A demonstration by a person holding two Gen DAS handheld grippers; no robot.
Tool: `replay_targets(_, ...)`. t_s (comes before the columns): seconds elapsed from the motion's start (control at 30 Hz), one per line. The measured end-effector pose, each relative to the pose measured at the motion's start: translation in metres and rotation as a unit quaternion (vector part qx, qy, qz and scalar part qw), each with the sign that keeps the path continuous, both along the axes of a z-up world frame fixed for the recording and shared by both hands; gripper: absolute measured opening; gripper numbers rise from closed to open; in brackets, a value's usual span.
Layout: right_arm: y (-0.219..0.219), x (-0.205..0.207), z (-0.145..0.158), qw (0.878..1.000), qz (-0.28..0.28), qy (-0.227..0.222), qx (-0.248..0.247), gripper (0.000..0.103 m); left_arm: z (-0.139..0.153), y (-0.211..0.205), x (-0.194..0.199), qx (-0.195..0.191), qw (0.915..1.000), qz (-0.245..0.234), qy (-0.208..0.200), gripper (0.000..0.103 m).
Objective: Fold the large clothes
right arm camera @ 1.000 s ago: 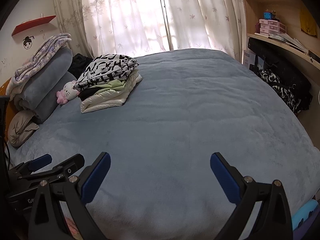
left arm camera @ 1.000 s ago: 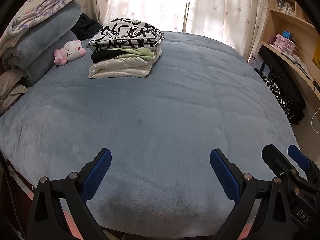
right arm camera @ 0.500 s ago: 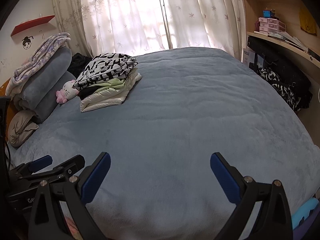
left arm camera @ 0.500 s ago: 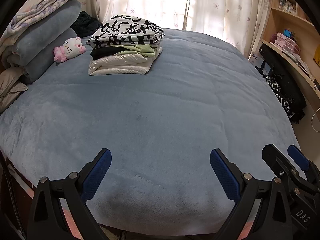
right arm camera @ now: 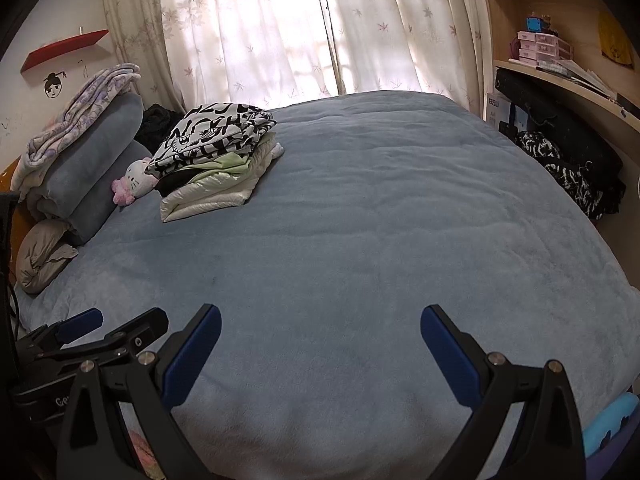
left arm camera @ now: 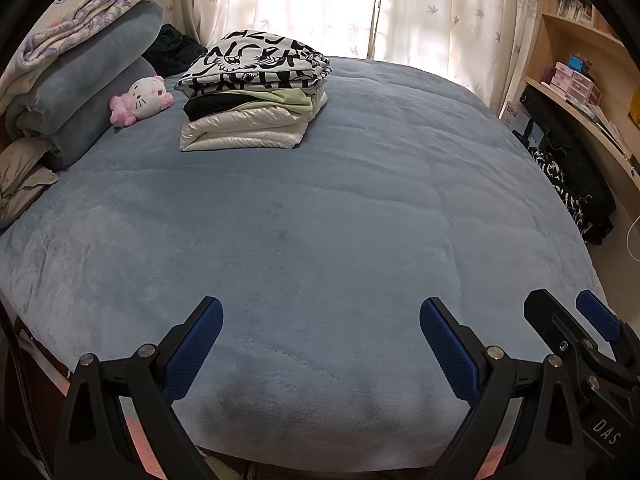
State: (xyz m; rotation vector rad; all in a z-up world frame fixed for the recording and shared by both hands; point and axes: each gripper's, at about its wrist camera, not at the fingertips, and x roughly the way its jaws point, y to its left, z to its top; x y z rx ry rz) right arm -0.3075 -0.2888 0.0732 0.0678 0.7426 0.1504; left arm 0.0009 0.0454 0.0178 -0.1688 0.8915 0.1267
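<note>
A stack of folded clothes (left arm camera: 252,96) lies on the far left of the blue bed (left arm camera: 320,220), with a black-and-white printed garment on top and a white padded one at the bottom. It also shows in the right wrist view (right arm camera: 216,156). My left gripper (left arm camera: 320,336) is open and empty over the bed's near edge. My right gripper (right arm camera: 320,340) is open and empty beside it, also seen at the lower right of the left wrist view (left arm camera: 568,320). A black-and-white garment (left arm camera: 568,192) hangs off the bed's right side.
Rolled grey and floral blankets (left arm camera: 80,76) and a pink-and-white plush cat (left arm camera: 140,100) sit at the head of the bed on the left. A wooden desk with shelves (right arm camera: 560,76) stands on the right. Curtains (right arm camera: 320,28) cover the window behind.
Both grippers have drifted slightly back and down toward the near edge of the bed; the stack of clothes appears a little higher in view. Both grippers stay open.
</note>
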Motion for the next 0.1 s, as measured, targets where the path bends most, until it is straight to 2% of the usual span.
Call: replay_targets(0.1,-0.0007,0.0002,0.0001,1.0,0.0,0.0,0.0,0.1,-0.0007,0.0017,0.0011,-0.004,1.0,-0.001,0.004,0.098)
